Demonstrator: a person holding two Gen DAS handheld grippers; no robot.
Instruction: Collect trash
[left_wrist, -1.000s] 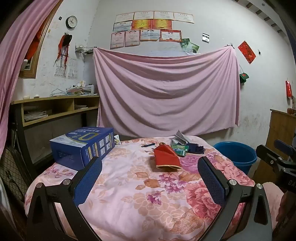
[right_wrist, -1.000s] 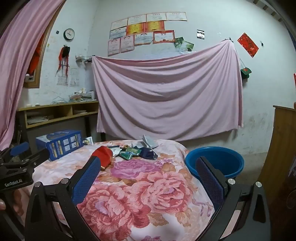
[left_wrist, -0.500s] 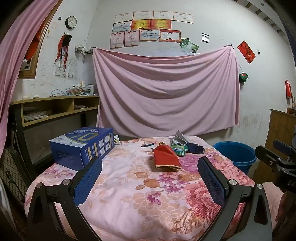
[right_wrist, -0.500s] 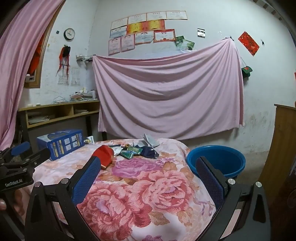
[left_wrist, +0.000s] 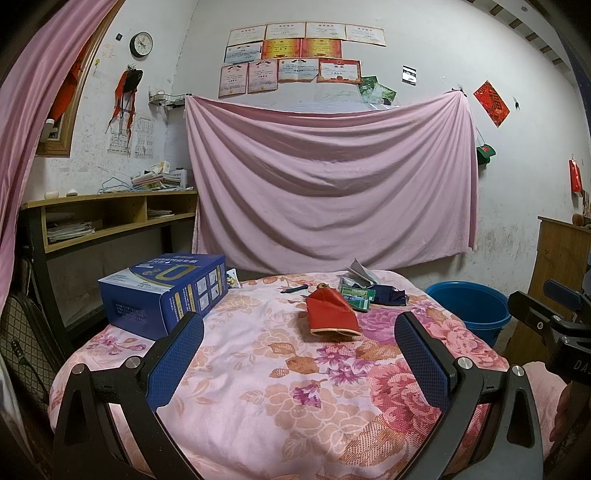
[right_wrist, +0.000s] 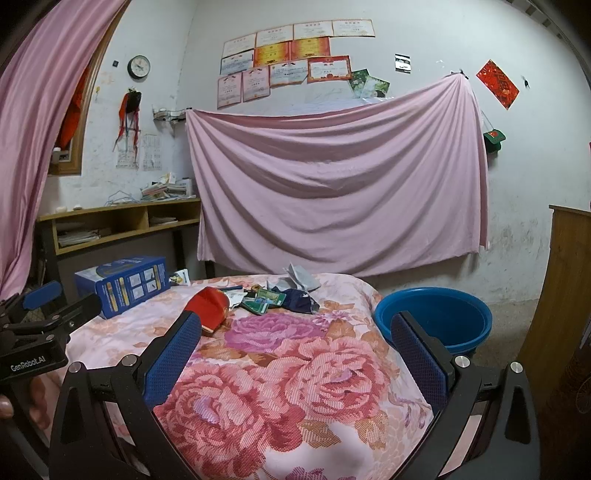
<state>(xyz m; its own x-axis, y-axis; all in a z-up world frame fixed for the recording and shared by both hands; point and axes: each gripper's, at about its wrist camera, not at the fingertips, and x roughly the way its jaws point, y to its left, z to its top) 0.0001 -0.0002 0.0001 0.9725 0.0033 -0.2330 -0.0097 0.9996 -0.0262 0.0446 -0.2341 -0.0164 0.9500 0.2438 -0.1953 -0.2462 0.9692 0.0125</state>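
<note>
Trash pile (left_wrist: 356, 291): paper scraps, green packets, dark wrapper, heaped at far end of floral cover (left_wrist: 258, 369). Red pouch (left_wrist: 330, 314) just nearer than pile, touching green packet. Blue basin (right_wrist: 436, 317) on floor right of pile, beside table edge; likely drop spot, placed for short carry. Blue box (left_wrist: 166, 291) well left of pile. Left gripper (left_wrist: 299, 354) and right gripper (right_wrist: 295, 350) both spread wide, empty, level, well short of pile, aimed forward over cover.

A pink cloth with red and purple roses (left_wrist: 280, 373) covers the table. Near its far edge lie a red pouch (left_wrist: 330, 314), a green packet (left_wrist: 357, 296) and something dark, perhaps navy (left_wrist: 389, 296); a blue box (left_wrist: 166, 291) sits at its left edge. The bucket (right_wrist: 436, 321) is blue.
</note>
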